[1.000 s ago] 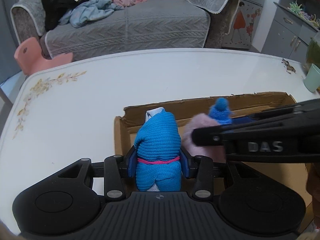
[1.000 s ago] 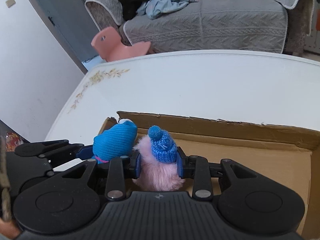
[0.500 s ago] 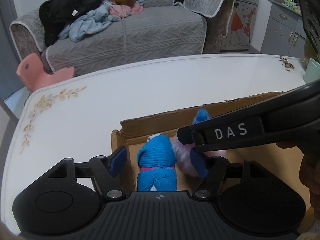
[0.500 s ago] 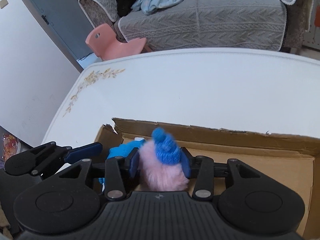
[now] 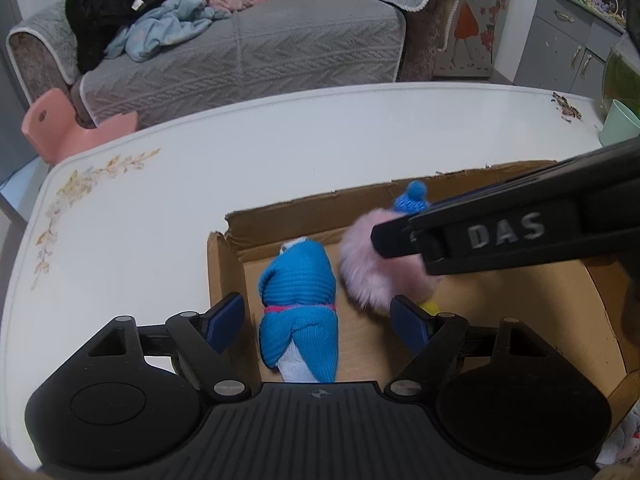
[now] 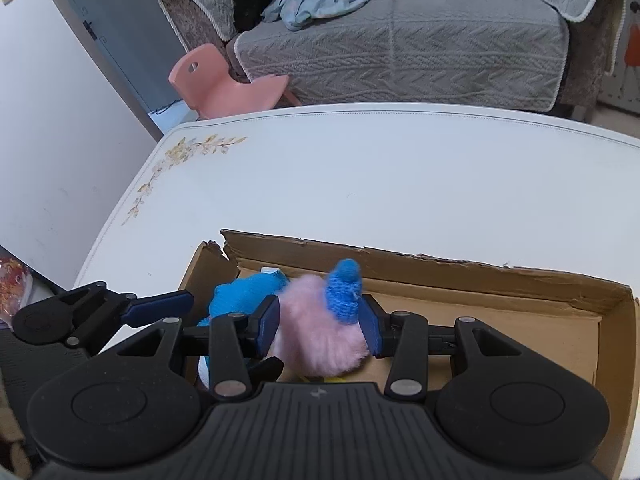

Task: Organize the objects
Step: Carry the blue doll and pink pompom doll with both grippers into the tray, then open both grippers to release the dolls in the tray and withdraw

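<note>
A blue knitted toy (image 5: 298, 300) with a pink band lies on the floor of an open cardboard box (image 5: 520, 300). My left gripper (image 5: 318, 318) is open above it, its pads apart on either side and not touching it. A pink fluffy toy with a blue knitted hat (image 6: 320, 328) lies beside the blue toy (image 6: 244, 292) in the box (image 6: 500, 280). My right gripper (image 6: 319, 326) stands around the pink toy with its pads slightly spread. In the left wrist view the right gripper crosses over the pink toy (image 5: 380, 264).
The box sits on a white table (image 5: 200, 168) with a flower print at its left corner. A green cup (image 5: 620, 122) stands at the table's far right. A grey sofa (image 5: 248, 40) with clothes and a pink child's chair (image 5: 68, 128) are beyond the table.
My left gripper opened and let go of the blue toy, which now lies in the box, and drew back. My right gripper lowered the pink toy into the box and loosened its pads.
</note>
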`<state>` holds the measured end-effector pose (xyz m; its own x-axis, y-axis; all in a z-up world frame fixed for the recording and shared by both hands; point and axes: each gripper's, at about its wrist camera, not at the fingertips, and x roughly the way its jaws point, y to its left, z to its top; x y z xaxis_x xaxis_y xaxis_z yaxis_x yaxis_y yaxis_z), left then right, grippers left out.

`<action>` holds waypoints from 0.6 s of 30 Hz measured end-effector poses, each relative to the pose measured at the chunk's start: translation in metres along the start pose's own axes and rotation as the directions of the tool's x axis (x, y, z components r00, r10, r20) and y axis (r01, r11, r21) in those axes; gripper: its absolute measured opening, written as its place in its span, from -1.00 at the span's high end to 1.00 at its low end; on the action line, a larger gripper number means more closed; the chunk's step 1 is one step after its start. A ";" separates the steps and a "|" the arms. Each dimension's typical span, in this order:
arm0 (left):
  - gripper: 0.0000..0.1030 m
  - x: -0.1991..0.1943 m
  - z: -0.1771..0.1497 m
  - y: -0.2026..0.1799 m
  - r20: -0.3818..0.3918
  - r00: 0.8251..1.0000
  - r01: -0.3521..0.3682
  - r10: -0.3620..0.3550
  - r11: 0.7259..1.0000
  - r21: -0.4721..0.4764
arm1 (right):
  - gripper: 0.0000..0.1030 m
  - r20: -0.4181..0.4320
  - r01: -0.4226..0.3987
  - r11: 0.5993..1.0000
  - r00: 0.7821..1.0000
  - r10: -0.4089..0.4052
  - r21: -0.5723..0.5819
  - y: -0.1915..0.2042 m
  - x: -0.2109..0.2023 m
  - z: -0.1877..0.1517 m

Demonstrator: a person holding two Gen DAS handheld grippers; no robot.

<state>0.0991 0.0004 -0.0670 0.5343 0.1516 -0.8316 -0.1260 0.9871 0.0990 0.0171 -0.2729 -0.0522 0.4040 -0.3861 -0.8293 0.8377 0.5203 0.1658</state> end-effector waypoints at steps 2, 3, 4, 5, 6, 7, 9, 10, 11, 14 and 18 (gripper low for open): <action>-0.63 0.000 -0.001 0.000 -0.006 1.000 0.004 -0.004 1.000 -0.003 | 0.19 0.001 0.001 1.000 1.000 -0.001 -0.008 0.000 -0.002 0.000; -0.63 0.000 -0.001 -0.001 -0.007 1.000 0.006 -0.006 1.000 -0.002 | 0.17 0.006 0.017 1.000 1.000 -0.017 0.015 0.000 -0.002 -0.001; -0.63 -0.001 -0.001 -0.001 -0.009 1.000 0.008 -0.008 1.000 0.000 | 0.15 0.001 0.016 1.000 1.000 -0.016 0.005 0.002 -0.002 -0.002; -0.64 -0.001 -0.001 -0.001 -0.013 1.000 0.011 -0.011 1.000 0.005 | 0.15 -0.001 0.021 1.000 1.000 -0.021 -0.008 0.003 -0.002 -0.003; -0.64 -0.001 -0.001 -0.002 -0.016 1.000 0.013 -0.013 1.000 0.008 | 0.12 -0.001 0.026 1.000 1.000 -0.026 -0.009 0.004 -0.002 -0.004; -0.64 -0.002 -0.001 -0.002 -0.016 1.000 0.012 -0.012 1.000 0.011 | 0.12 -0.005 0.015 1.000 1.000 -0.015 -0.018 0.005 -0.001 -0.004; -0.65 -0.003 -0.001 -0.002 -0.018 1.000 0.016 -0.015 1.000 0.022 | 0.12 -0.008 0.003 1.000 1.000 -0.004 -0.025 0.006 -0.001 -0.005; -0.65 -0.003 -0.001 -0.001 -0.019 1.000 0.016 -0.016 0.999 0.027 | 0.12 -0.011 -0.004 0.999 1.000 0.004 -0.032 0.007 -0.001 -0.005; -0.66 -0.003 -0.001 -0.001 -0.020 1.000 0.016 -0.015 0.999 0.028 | 0.12 -0.015 -0.013 0.999 1.000 0.012 -0.041 0.007 -0.001 -0.005; -0.66 -0.003 0.000 0.003 -0.026 0.999 0.023 -0.023 1.000 0.018 | 0.12 -0.028 -0.029 0.998 0.999 0.028 -0.063 0.008 -0.003 -0.005; -0.67 -0.009 0.000 0.002 -0.033 0.999 0.033 -0.032 0.999 0.027 | 0.11 -0.031 -0.016 0.996 0.999 0.013 -0.090 0.012 -0.009 -0.009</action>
<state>0.0939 0.0006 -0.0596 0.5104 0.1177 -0.8519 -0.0858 0.9926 0.0857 0.0200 -0.2566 -0.0478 0.4033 -0.3555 -0.8432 0.7948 0.5927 0.1302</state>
